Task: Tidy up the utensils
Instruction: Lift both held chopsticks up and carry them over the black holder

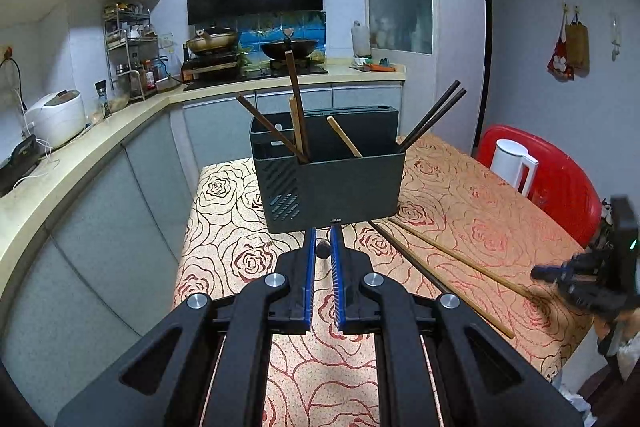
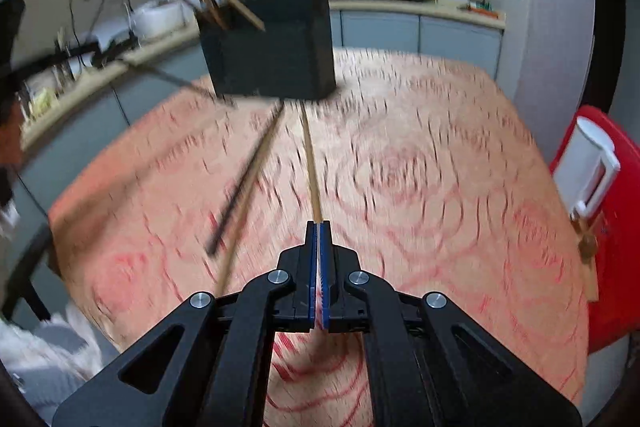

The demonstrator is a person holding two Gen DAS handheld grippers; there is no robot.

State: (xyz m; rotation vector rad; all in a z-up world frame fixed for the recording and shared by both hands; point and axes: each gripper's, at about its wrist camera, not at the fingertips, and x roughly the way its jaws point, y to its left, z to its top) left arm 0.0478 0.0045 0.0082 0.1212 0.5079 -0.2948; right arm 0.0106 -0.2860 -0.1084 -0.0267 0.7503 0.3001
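Held the left gripper [image 1: 323,228] above the flowered desk [image 1: 240,259], just short of the black utensil holder [image 1: 332,187], jaws pinched together on a dark chopstick [image 1: 322,251] seen end-on between the blue pads. Had the right gripper [image 2: 319,225] low over the near right of the desk, jaws clamped on the near end of a light chopstick [image 2: 310,155] laid flat across the cloth toward the holder. Found a second dark chopstick [image 2: 230,211] lying just beside it, apart from both grippers. Saw more chopsticks [image 1: 298,107] tilted in the holder near the desk's far edge: a cluster at the left, one pale in the middle, two dark at the right. Could make out little else in the blurred right wrist view.
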